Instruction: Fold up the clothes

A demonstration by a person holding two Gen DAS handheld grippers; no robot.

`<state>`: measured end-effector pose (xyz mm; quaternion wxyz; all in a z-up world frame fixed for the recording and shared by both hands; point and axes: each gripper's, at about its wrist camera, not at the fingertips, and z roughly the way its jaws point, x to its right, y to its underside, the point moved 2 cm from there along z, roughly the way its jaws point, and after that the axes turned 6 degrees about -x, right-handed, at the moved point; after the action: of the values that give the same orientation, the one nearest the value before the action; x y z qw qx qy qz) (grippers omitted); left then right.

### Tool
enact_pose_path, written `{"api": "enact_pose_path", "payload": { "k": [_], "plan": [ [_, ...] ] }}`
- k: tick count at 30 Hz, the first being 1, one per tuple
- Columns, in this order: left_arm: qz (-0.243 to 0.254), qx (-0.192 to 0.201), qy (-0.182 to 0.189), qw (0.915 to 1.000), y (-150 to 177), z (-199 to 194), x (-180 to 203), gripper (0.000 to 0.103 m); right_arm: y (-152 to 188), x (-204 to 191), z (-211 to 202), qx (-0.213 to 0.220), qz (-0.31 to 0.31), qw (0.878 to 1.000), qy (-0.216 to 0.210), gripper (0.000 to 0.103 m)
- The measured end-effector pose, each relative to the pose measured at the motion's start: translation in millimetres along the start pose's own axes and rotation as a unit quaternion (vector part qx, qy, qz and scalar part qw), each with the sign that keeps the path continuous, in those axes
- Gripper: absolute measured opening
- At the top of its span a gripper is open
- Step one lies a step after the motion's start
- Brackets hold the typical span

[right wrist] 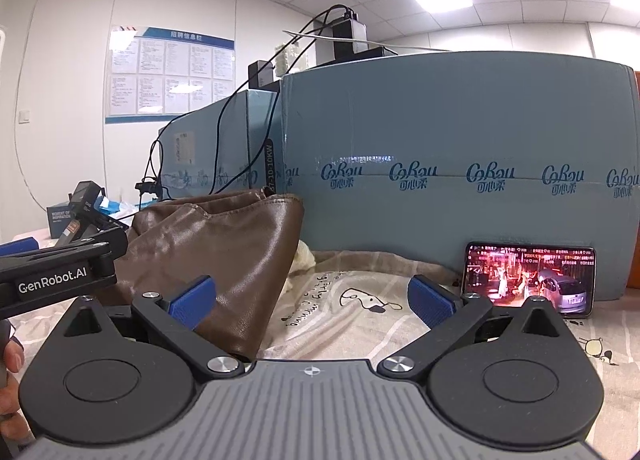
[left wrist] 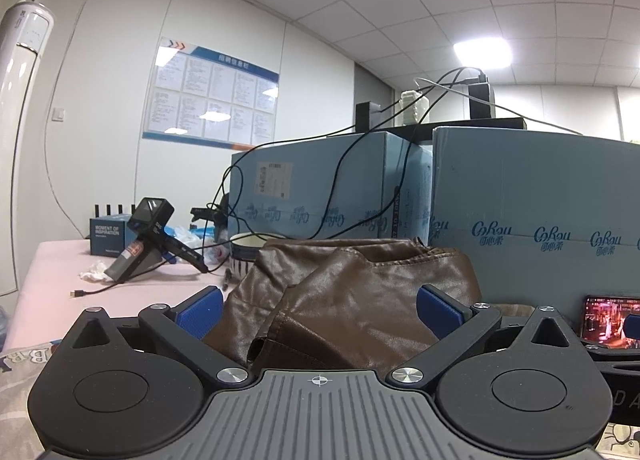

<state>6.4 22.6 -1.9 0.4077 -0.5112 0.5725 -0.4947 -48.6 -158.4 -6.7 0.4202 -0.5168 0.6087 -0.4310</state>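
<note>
A: Containers? 
B: Striped bowl [left wrist: 250, 250] behind garment, contents not visible. Blue cartons [right wrist: 460, 164] shut, cables draped over them.

A: Surroundings? 
B: Phone [right wrist: 530, 278] w/ video playing leans on carton, on printed sheet [right wrist: 360, 312]. Spare handheld gripper [left wrist: 140, 244] on pink tabletop.

A: Garment vs jaws? 
B: Brown leather garment [left wrist: 352, 300] heaped on sheet. L gripper [left wrist: 320, 310] jaws wide apart, heap lies between them. R gripper [right wrist: 312, 300] jaws apart too, garment's right edge by its left finger; contact unclear.
</note>
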Motion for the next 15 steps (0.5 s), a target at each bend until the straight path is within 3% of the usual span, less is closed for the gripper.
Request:
{"api": "enact_pose_path", "payload": {
  "k": [15],
  "plan": [
    [-0.003, -0.014, 0.007, 0.9999, 1.2, 4.2, -1.6, 0.103, 1.8, 1.0, 1.2, -0.013, 0.003, 1.0, -0.001, 0.103]
  ]
}}
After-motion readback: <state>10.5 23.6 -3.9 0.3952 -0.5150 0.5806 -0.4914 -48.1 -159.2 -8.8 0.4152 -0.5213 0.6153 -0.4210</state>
